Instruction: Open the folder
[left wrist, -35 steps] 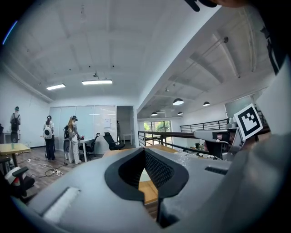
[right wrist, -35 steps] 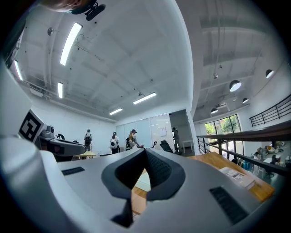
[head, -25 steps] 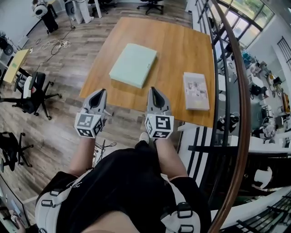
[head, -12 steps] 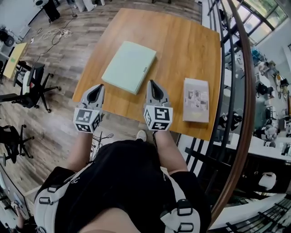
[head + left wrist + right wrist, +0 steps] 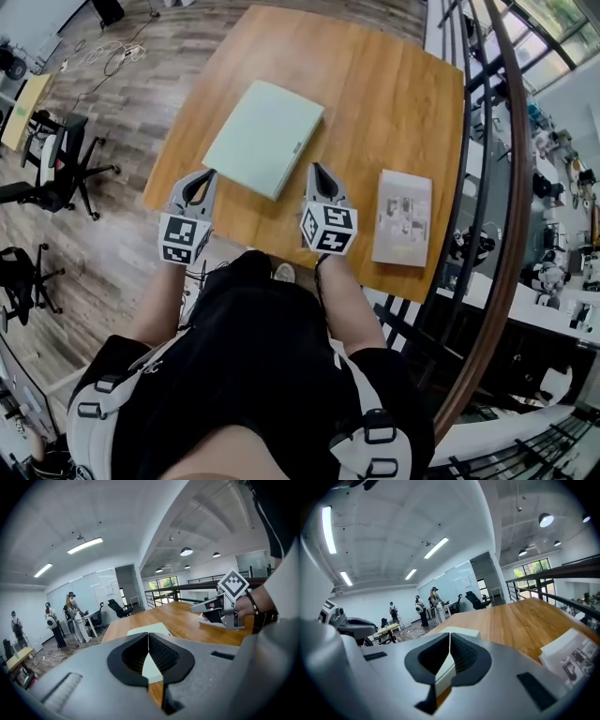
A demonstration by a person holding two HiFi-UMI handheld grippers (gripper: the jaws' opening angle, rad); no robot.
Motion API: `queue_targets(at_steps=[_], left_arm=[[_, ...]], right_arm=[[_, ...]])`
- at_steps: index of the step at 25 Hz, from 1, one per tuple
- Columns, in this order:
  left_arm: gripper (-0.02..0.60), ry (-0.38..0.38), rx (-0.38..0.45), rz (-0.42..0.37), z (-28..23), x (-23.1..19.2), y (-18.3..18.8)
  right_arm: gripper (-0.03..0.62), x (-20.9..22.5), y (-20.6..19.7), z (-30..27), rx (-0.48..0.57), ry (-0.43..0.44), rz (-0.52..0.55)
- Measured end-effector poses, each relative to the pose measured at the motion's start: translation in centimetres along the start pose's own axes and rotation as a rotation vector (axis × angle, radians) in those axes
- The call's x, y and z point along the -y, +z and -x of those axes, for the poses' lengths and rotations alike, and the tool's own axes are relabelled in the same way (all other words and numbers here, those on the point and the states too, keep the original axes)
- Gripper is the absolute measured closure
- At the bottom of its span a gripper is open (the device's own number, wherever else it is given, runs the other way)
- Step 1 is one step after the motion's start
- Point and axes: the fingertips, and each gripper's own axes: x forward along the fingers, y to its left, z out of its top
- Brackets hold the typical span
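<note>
A pale green folder (image 5: 265,136) lies shut and flat on the wooden table (image 5: 394,103); it also shows low ahead as the folder (image 5: 152,630) and the folder (image 5: 459,631). My left gripper (image 5: 208,173) hovers at the table's near left edge, just off the folder's near left corner, jaws shut and empty (image 5: 148,634). Just right of the folder's near right corner floats my right gripper (image 5: 317,167), its tips also met with nothing between them (image 5: 450,634). Neither gripper touches the folder.
A printed booklet (image 5: 403,217) lies on the table's near right part, right of the right gripper. A railing (image 5: 487,187) runs along the table's right side. Office chairs (image 5: 56,169) stand on the floor at left. Several people stand far off (image 5: 70,616).
Both grippers have moved forward and down, from in front of the table edge to either side of the folder's near end. Both stayed shut.
</note>
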Motion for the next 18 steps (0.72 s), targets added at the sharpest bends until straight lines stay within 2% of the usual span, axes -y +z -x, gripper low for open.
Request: queue_targets(at_steps=[6,7,9,10,14,18], left_arm=[[0.577,-0.124,-0.046,-0.107,-2.8,1.1,-3.3],[0.552,-0.158,-0.060,-0.129,-3.6,1.6,-4.0],[0.421,-0.242,-0.104,-0.176,-4.9,3.0,-5.9],[0.390,-0.281,-0.128,-0.209,-5.3,3.8,-6.9],[0.319,-0.390,-0.206,-0.390,-6.7,6.0,-10.0],[0.296,-0.459,-0.245,-0.484,-8.2,7.2,-11.3]], right_arm=[[0.586,1.2,-4.2,-3.8,-0.106,0.003,-0.117],[0.586,1.5,-5.0,-4.6,-0.125,0.006,-0.155],[0.569,2.0,-6.7,-6.0,-0.164,0.023,-0.252],[0.547,2.1,-7.7,-6.5,-0.182,0.034,-0.303],[0.516,2.4,-10.9,-8.3,-0.253,0.069,-0.473],[0.516,2.4,-11.8,-9.0,-0.255,0.122,-0.636]])
